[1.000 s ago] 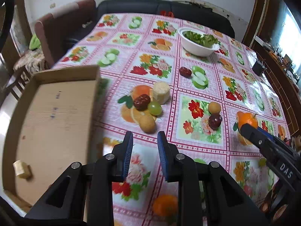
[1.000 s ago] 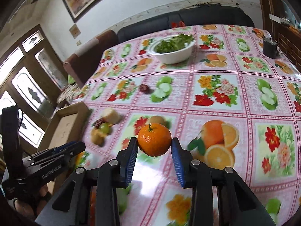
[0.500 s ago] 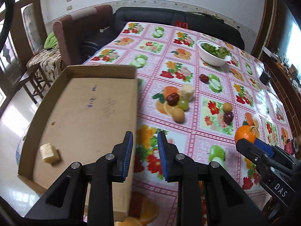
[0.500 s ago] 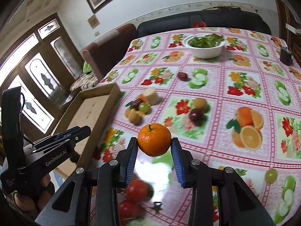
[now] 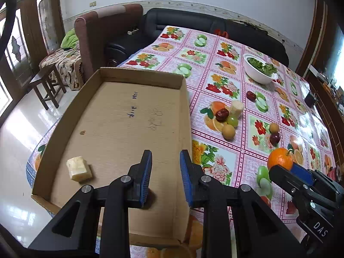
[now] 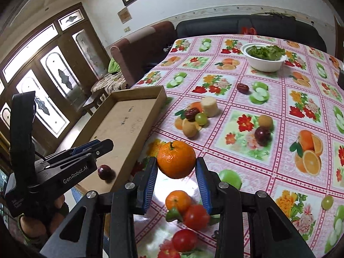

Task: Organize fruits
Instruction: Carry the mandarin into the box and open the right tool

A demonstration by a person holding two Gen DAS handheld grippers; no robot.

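Left wrist view: counter (image 5: 225,77) under a pink fruit-print cloth fills most of the frame, dark sofa (image 5: 215,24) behind its far end. Cardboard tray (image 5: 120,116) lies at the counter's left edge, shallow walls, handwriting on its floor. Pale cut chunk (image 5: 78,168) rests near the tray's near-left corner. White bowl (image 5: 259,73) of greens stands far right on the counter.

Left gripper (image 5: 165,177) hangs over the tray's near end — jaws narrow, nothing between the blue pads. Right gripper (image 6: 175,182) is clamped on an orange (image 6: 176,159), stem up, both pads pressing its sides, lifted off the cloth just right of the tray wall; same orange shows at right in the left wrist view.

Right wrist view: dark plum-like fruit (image 6: 104,171) sits inside the tray near its near end, just under the left gripper's tip. Loose cluster mid-counter, touching or nearly so — pale cylinder piece (image 6: 209,106), red date (image 6: 192,113), green grape (image 6: 201,117), tan round fruit (image 6: 190,130). Right of it, apart: a second tan fruit (image 6: 265,120) beside a dark red one (image 6: 262,133). Lone date (image 6: 243,87) farther back. Under the right gripper: small orange (image 6: 178,201), two tomatoes (image 6: 196,217), blurred. One more grape (image 6: 327,202) off to the right.
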